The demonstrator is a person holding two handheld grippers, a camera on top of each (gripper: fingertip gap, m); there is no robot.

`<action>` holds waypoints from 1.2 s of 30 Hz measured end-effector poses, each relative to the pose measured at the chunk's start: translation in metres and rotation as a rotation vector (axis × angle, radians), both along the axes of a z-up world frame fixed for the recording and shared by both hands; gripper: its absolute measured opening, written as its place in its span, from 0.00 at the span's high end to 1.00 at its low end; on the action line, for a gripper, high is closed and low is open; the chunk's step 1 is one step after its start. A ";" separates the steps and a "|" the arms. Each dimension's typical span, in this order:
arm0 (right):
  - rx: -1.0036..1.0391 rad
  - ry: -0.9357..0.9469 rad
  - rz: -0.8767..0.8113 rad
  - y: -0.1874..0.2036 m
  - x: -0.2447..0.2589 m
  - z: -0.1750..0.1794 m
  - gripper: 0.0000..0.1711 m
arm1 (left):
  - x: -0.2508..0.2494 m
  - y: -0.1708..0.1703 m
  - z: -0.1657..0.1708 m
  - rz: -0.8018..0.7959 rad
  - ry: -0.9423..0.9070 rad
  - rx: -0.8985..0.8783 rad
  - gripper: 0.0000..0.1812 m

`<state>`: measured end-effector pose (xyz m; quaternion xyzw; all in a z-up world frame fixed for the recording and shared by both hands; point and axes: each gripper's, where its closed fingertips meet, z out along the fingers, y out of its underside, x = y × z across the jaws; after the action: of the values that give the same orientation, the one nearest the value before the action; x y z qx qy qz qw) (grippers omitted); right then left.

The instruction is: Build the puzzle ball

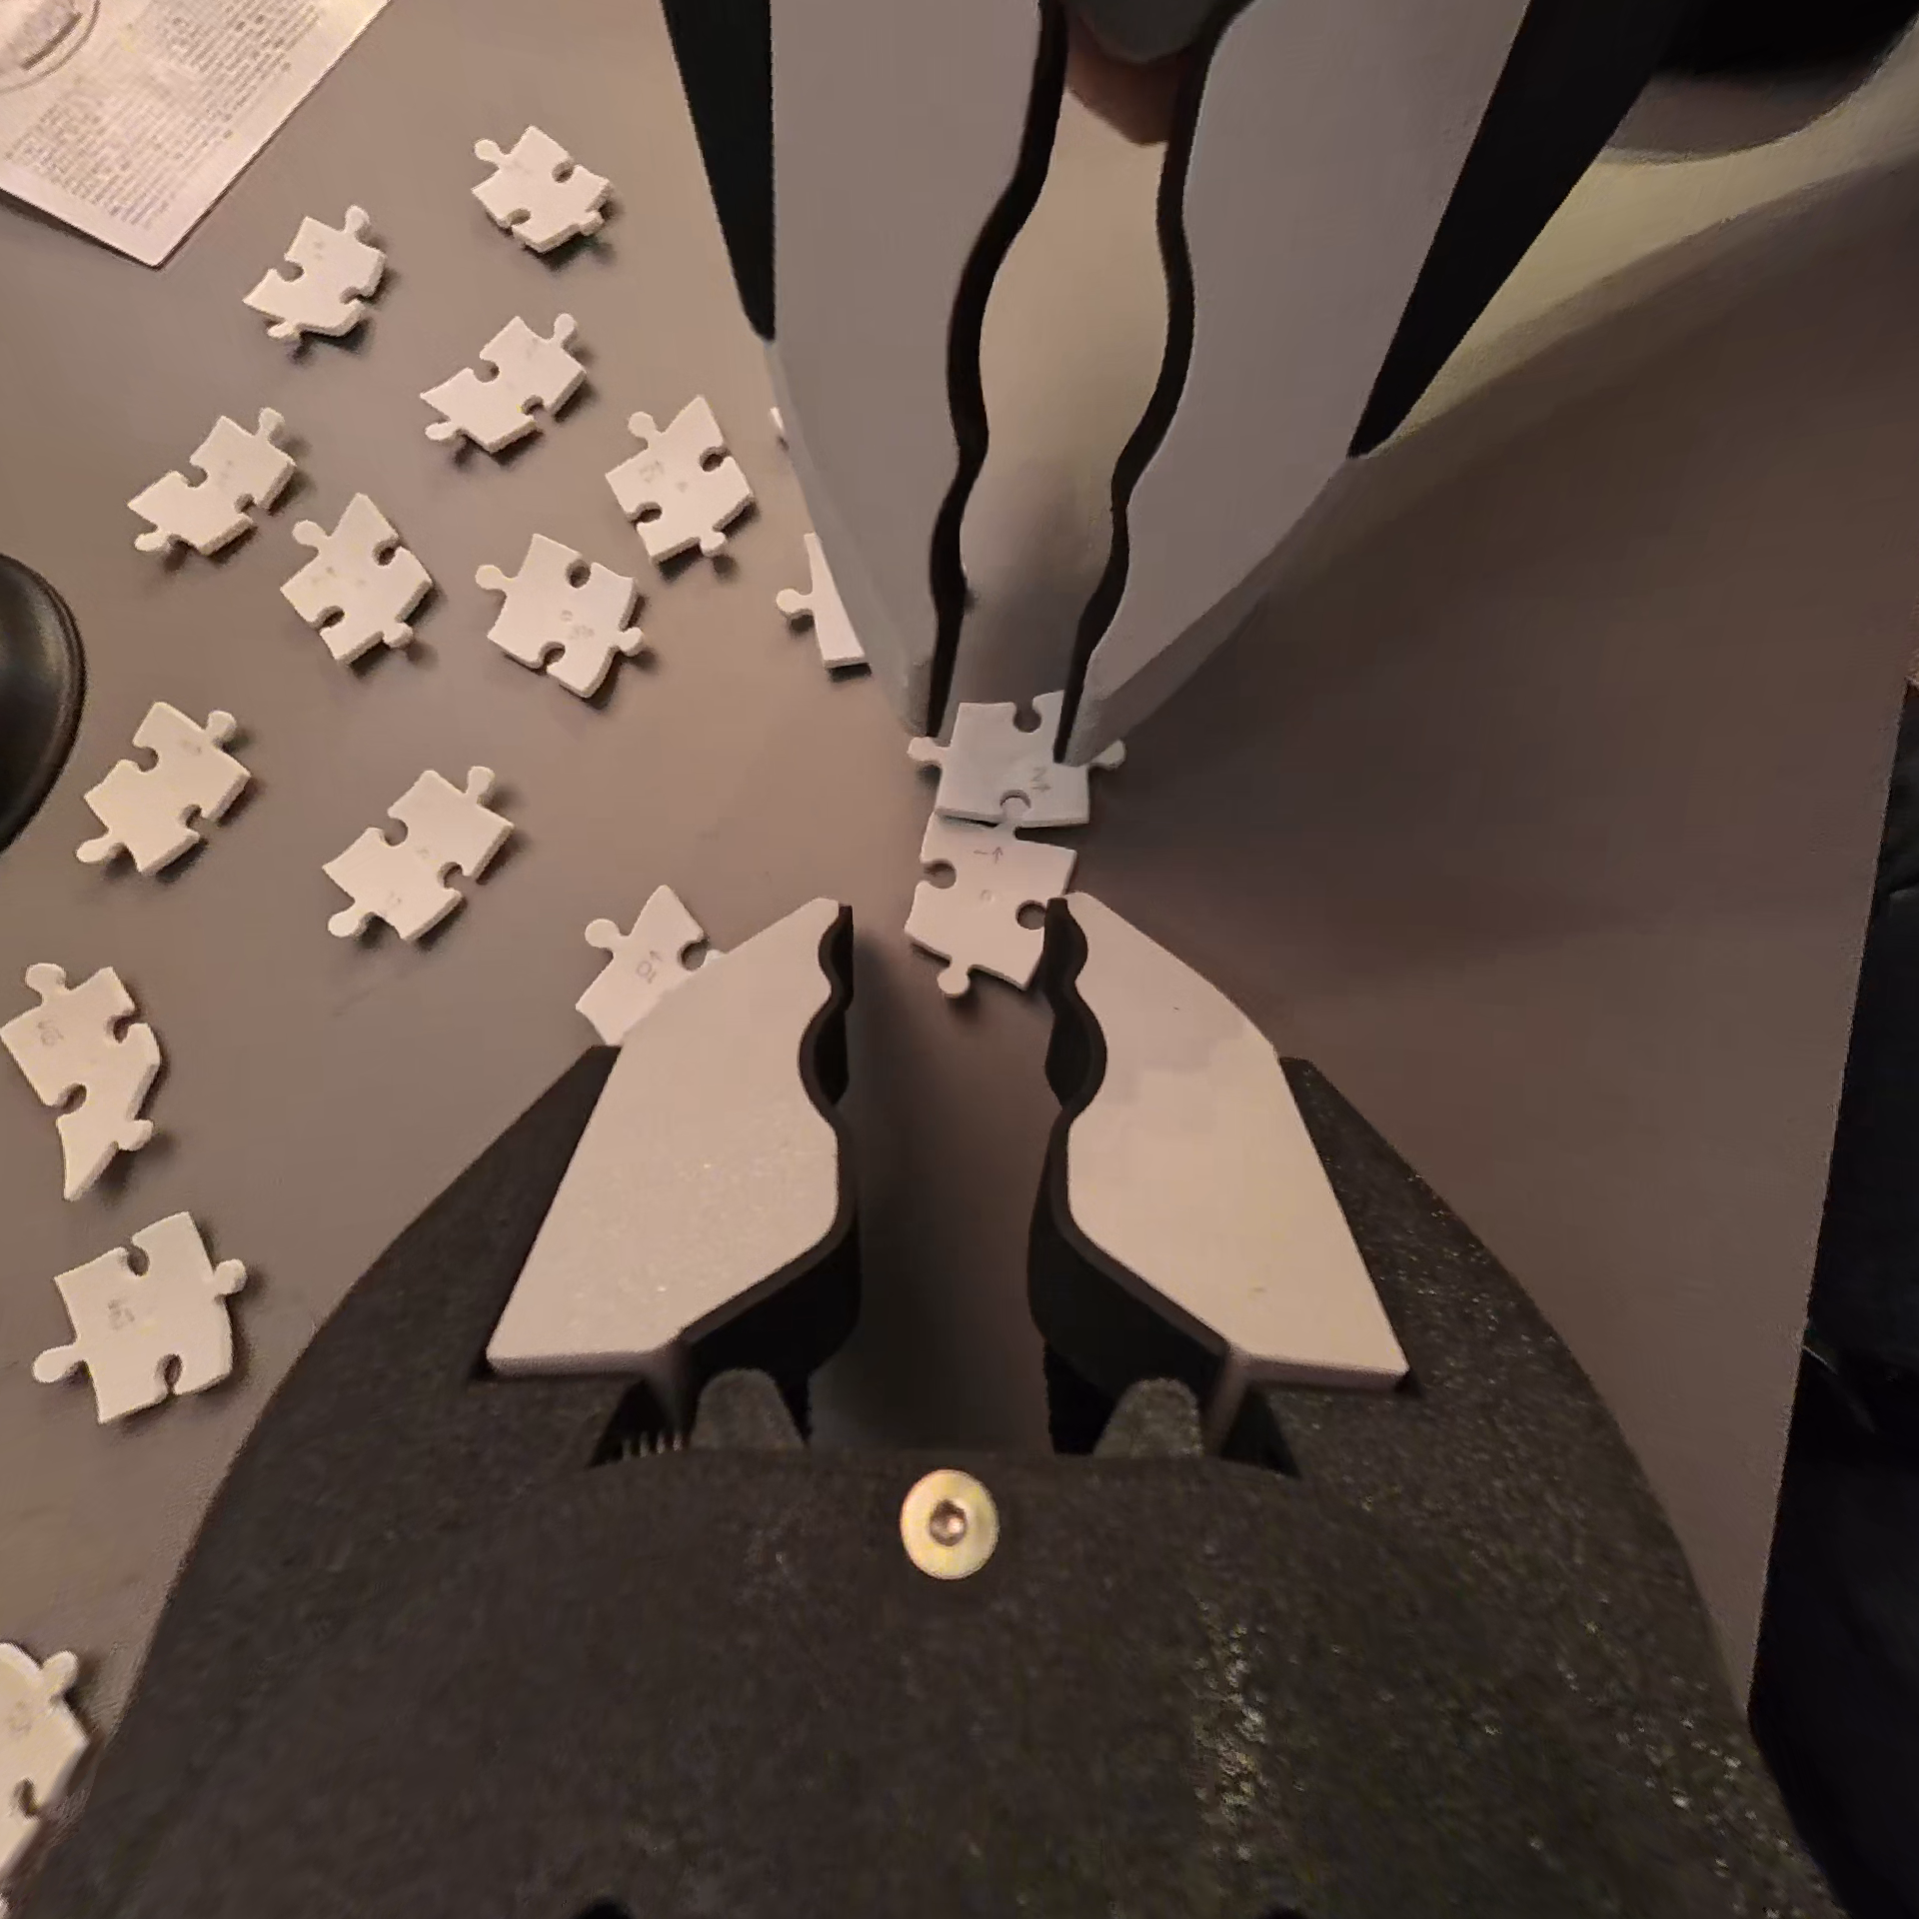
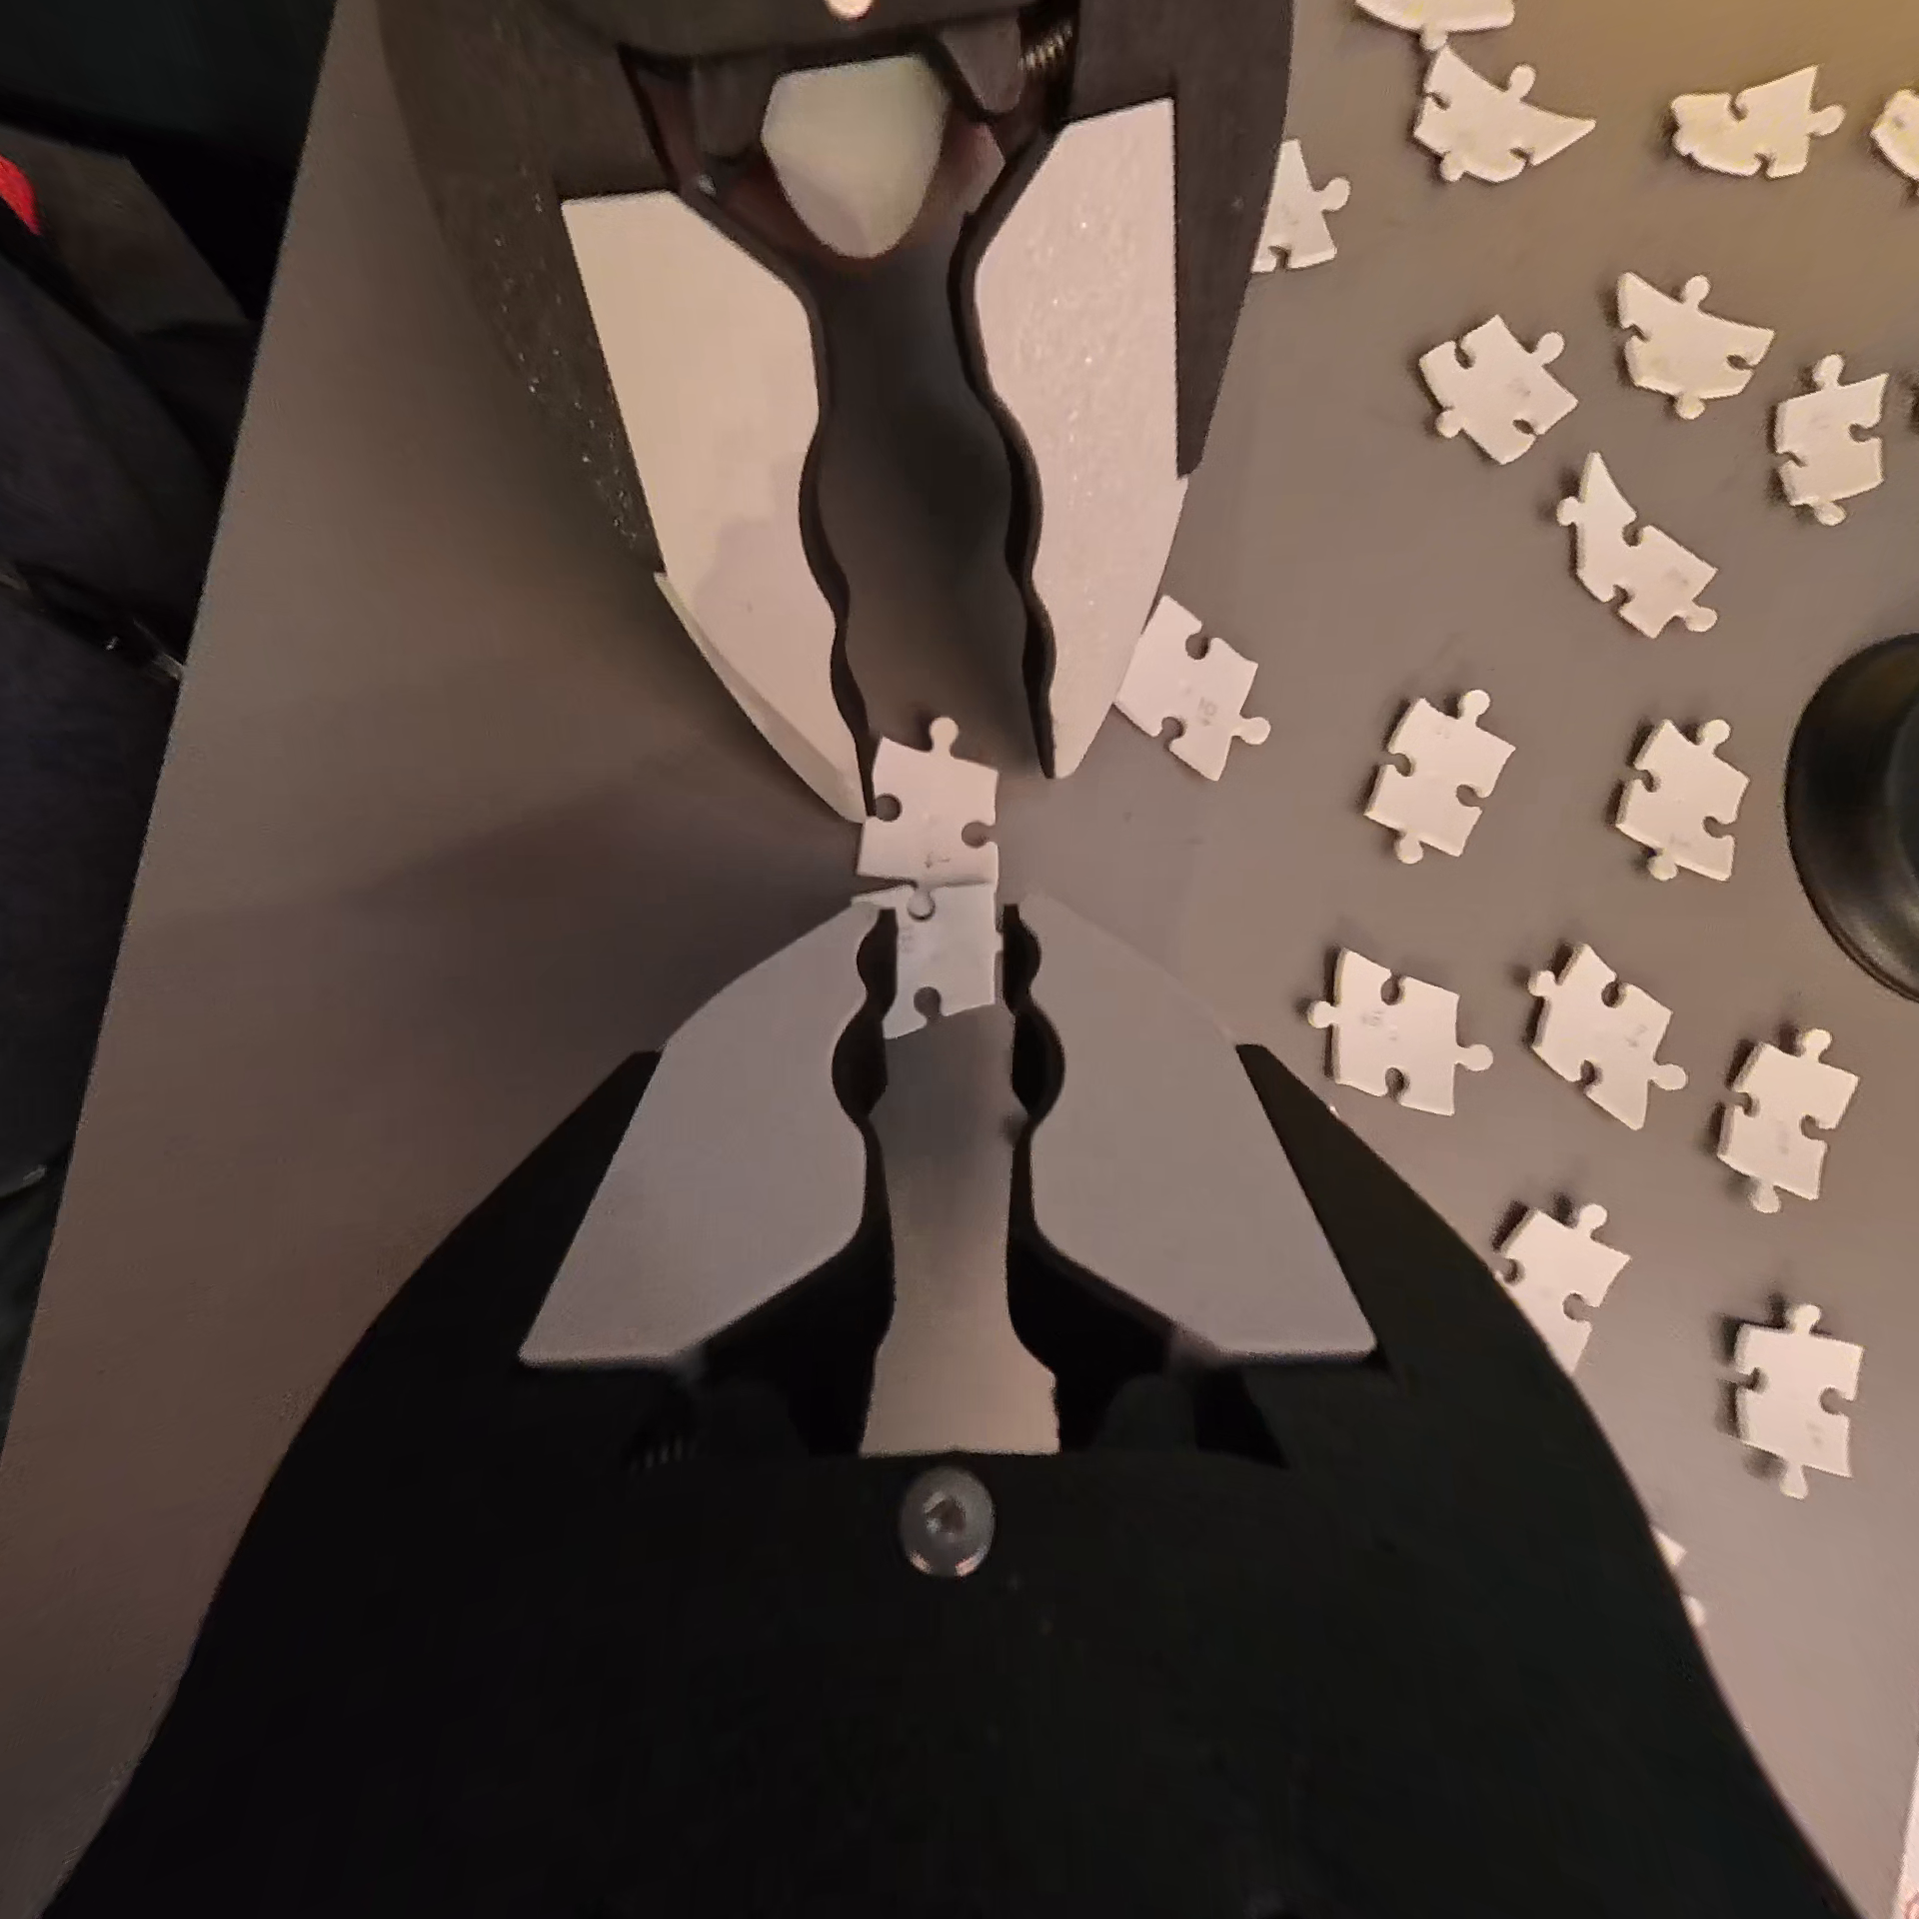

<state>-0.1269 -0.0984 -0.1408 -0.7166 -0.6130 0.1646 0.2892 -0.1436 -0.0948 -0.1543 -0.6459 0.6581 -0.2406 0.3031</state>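
Note:
Two white puzzle pieces lie edge to edge on the grey table point(image 1: 1454, 831), one's knob in the other's notch. My right gripper point(image 2: 943, 924) is shut on one piece point(image 2: 950, 961); in the left wrist view it point(image 1: 1009, 737) reaches down from the top onto that piece point(image 1: 1012, 774). My left gripper point(image 1: 950, 919) is open. The second piece point(image 1: 981, 903) lies at its fingertips, against the right finger and clear of the left one. In the right wrist view the left gripper point(image 2: 950, 784) brackets this piece point(image 2: 935, 820) from above.
Several loose white pieces are spread over the table, left of the grippers in the left wrist view point(image 1: 358, 592) and right of them in the right wrist view point(image 2: 1438, 774). A printed sheet point(image 1: 156, 114) and a dark round object point(image 1: 31, 706) lie beyond. The table edge point(image 2: 260, 727) is close by.

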 end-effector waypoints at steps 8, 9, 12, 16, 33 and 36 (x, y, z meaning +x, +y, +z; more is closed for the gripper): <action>-0.058 -0.002 0.003 -0.002 -0.003 -0.003 0.93 | -0.002 0.000 0.004 0.018 -0.029 -0.052 0.81; -0.054 -0.015 0.019 -0.004 -0.003 -0.005 0.93 | -0.002 0.000 0.003 0.019 -0.026 -0.054 0.81; -0.051 -0.045 0.036 -0.005 -0.002 -0.010 0.92 | -0.002 0.000 0.000 0.020 -0.016 -0.049 0.81; -0.067 -0.041 0.024 -0.004 -0.005 -0.011 0.92 | -0.001 -0.001 -0.001 0.023 -0.018 -0.061 0.81; -0.097 -0.040 -0.065 -0.002 -0.005 -0.013 0.93 | -0.003 -0.009 -0.001 0.037 -0.020 -0.081 0.82; -0.121 -0.025 -0.098 -0.002 -0.005 -0.013 0.93 | -0.004 -0.010 -0.001 0.045 -0.018 -0.069 0.82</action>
<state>-0.1320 -0.1005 -0.1542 -0.7638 -0.5697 0.1783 0.2453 -0.1471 -0.1044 -0.1552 -0.6685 0.6318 -0.2622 0.2920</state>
